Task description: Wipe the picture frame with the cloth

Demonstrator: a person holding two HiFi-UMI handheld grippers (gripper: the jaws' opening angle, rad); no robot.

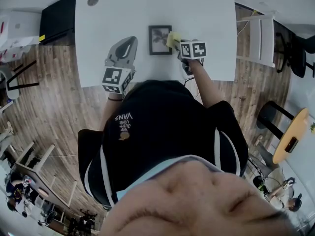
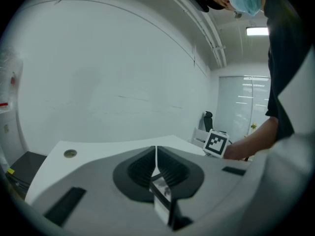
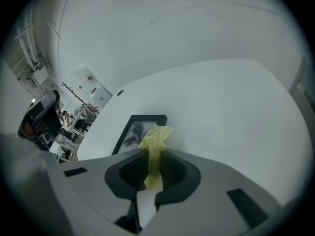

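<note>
A black picture frame (image 1: 158, 40) holding a dark plant print lies flat on the white table (image 1: 128, 14); it also shows in the right gripper view as the frame (image 3: 129, 132). My right gripper (image 1: 176, 43) is shut on a yellow cloth (image 1: 173, 39), whose bunched end rests over the frame's right edge. In the right gripper view the cloth (image 3: 155, 149) runs up between the closed jaws of the right gripper (image 3: 153, 167). My left gripper (image 1: 124, 47) hovers left of the frame, near the table's front edge. Its jaws (image 2: 155, 161) are pressed together with nothing held.
A small round grommet (image 1: 93, 1) sits at the table's far left corner. A white chair (image 1: 262, 38) stands to the right of the table, and a black cabinet (image 1: 58, 18) to its left. Wooden floor (image 1: 44, 112) lies around me.
</note>
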